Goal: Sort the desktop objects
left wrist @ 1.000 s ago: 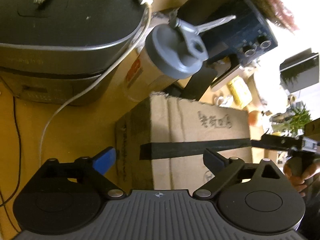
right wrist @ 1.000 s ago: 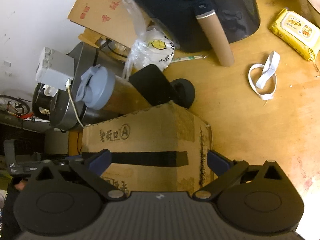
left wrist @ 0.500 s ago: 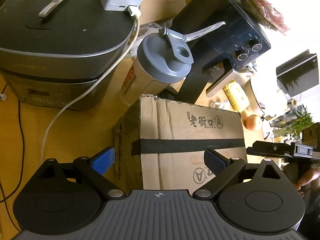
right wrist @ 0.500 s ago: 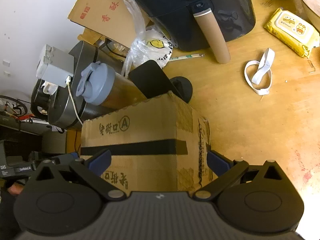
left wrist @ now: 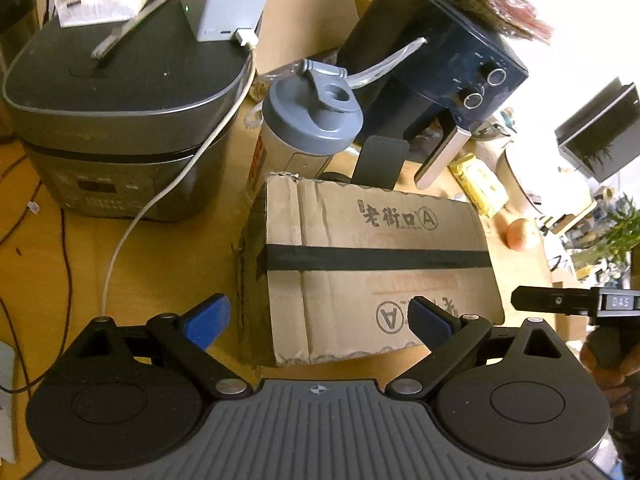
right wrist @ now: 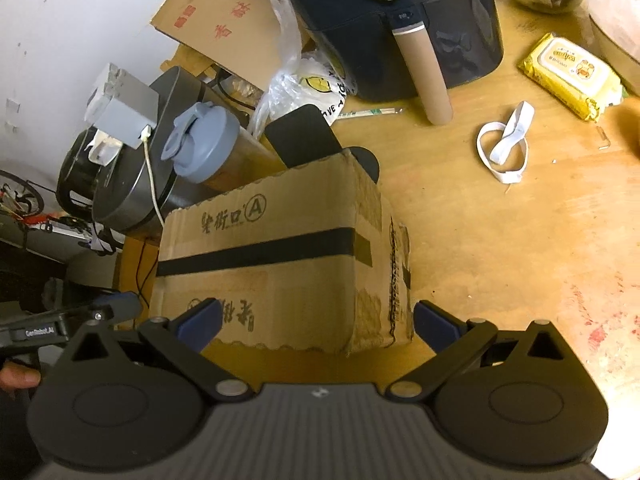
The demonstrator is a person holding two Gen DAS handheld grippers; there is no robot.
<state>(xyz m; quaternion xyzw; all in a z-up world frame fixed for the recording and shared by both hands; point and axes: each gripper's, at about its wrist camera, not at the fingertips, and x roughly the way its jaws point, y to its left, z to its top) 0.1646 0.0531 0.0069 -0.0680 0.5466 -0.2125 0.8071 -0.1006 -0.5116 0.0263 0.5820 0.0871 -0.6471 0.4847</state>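
A taped cardboard box [left wrist: 372, 264] [right wrist: 280, 256] sits on the wooden desk, directly ahead of both grippers. My left gripper [left wrist: 320, 318] is open, its blue fingertips straddling the box's near left corner without touching it. My right gripper [right wrist: 318, 318] is open too, its fingertips on either side of the box's near right corner. A shaker bottle with a grey lid [left wrist: 312, 116] [right wrist: 204, 144] stands behind the box. A white elastic band [right wrist: 504, 144] and a yellow wipes pack [right wrist: 568, 72] lie on the desk to the right.
A dark rice cooker [left wrist: 120, 120] with a white adapter and cable stands at the left. A navy air fryer [left wrist: 436, 76] [right wrist: 408, 24] stands behind, with a plastic bag [right wrist: 304, 80] beside it. A black phone stand [right wrist: 304, 136] leans behind the box. An onion [left wrist: 520, 234] lies at the right.
Both grippers have drawn back and up from the box, so more of its top and front edge shows. The box stays put, and both grippers stay open.
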